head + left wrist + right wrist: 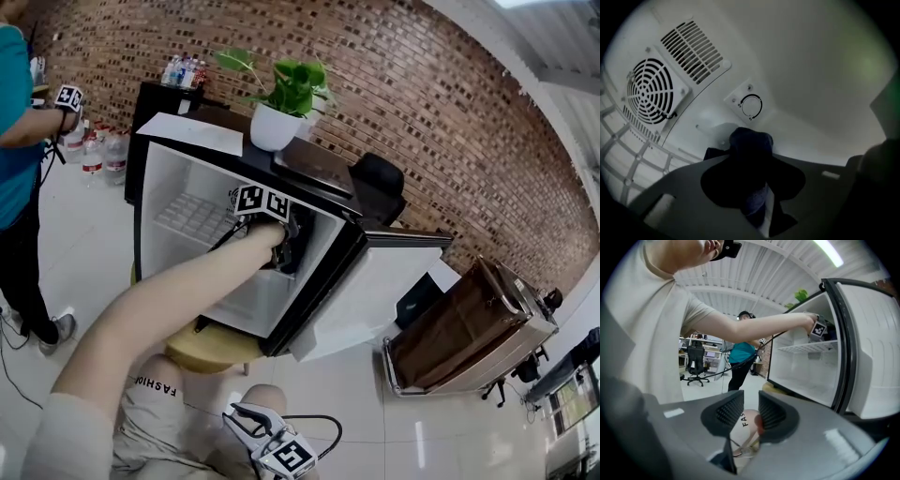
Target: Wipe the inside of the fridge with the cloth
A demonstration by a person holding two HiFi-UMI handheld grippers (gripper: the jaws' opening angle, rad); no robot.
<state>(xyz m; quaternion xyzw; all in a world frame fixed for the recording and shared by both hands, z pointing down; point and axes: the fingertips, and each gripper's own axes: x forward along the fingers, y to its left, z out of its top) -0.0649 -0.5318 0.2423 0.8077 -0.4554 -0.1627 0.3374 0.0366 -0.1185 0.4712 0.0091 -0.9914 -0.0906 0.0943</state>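
A small black fridge (173,178) stands with its white door (375,291) swung open to the right. The person's arm reaches deep into it, and my left gripper (287,244) sits at the back right of the compartment. In the left gripper view that gripper (751,164) is shut on a bunched dark blue cloth (749,145), near the back wall below the thermostat dial (751,105) and right of the round fan grille (649,91). My right gripper (242,415) hangs low by the person's knee, outside the fridge. Its jaws (751,411) stand a little apart with nothing between them.
A wire shelf (192,217) crosses the fridge's upper left. On top stand a potted plant (281,108) and a paper sheet (192,134). A yellow stool (211,347) sits under the fridge. Another person in teal (14,141) stands at left, and a wooden cart (469,328) at right.
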